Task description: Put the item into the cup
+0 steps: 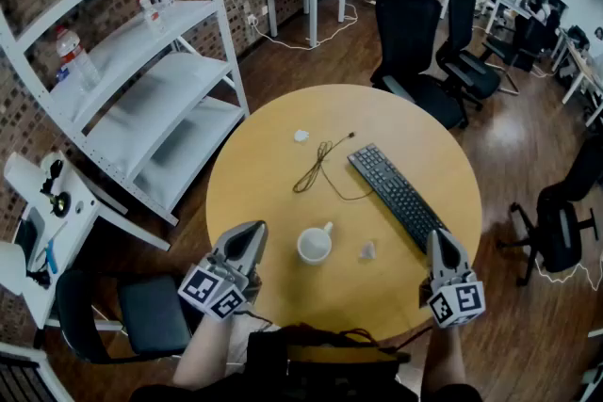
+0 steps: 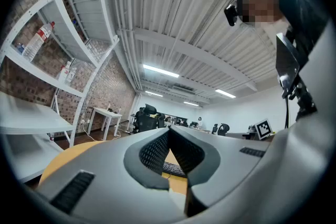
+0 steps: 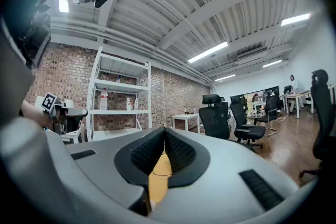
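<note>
A white cup (image 1: 315, 245) stands upright on the round wooden table (image 1: 283, 202), near its front edge. A small pale crumpled item (image 1: 367, 250) lies on the table just right of the cup. My left gripper (image 1: 252, 233) hovers left of the cup, a short way from it, shut and with nothing in it. My right gripper (image 1: 440, 240) is at the table's front right, beyond the item and near the keyboard's near end, also shut and holding nothing. In both gripper views the jaw tips meet (image 2: 169, 129) (image 3: 165, 129), and neither the cup nor the item shows.
A black keyboard (image 1: 396, 193) lies diagonally at the right, a thin dark cable (image 1: 320, 167) curls in the middle, and a small white scrap (image 1: 301, 136) lies beyond it. White shelving (image 1: 141, 80) stands at the left and office chairs (image 1: 415, 33) behind the table.
</note>
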`<state>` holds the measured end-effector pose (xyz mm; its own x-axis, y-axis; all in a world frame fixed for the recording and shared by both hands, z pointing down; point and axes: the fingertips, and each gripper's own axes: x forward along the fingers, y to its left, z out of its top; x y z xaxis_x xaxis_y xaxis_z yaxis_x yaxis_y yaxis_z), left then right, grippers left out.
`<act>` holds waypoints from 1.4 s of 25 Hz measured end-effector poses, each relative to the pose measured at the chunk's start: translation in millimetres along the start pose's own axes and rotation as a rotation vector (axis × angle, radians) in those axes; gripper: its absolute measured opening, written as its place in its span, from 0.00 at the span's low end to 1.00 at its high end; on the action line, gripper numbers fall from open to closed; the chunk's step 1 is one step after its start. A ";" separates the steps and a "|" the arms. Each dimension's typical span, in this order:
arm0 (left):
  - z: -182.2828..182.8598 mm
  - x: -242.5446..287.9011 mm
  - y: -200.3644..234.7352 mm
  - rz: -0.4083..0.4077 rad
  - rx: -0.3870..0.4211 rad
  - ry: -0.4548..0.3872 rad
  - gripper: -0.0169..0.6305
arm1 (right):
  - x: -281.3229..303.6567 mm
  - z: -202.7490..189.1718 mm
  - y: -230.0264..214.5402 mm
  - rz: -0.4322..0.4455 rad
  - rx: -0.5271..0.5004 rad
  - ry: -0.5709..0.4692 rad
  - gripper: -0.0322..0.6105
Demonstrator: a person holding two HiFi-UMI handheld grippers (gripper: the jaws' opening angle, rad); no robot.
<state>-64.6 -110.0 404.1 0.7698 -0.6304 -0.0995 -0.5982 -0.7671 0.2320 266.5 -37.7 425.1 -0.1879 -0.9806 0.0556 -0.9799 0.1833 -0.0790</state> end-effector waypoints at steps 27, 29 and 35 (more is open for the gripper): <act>-52.5 -50.6 30.9 0.191 -0.102 0.120 0.03 | 88.2 -245.7 37.1 0.170 -0.004 0.756 0.44; -54.7 -53.6 31.6 0.202 -0.111 0.125 0.03 | 89.7 -252.4 37.6 0.155 -0.012 0.778 0.44; -62.5 -59.5 31.4 0.212 -0.131 0.149 0.03 | 84.1 -268.8 43.3 0.125 -0.041 0.840 0.44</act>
<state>-115.3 -89.2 477.8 0.6604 -0.7435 0.1054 -0.7231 -0.5917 0.3564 190.1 -93.6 693.9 -0.2663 -0.5789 0.7707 -0.9473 0.3049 -0.0983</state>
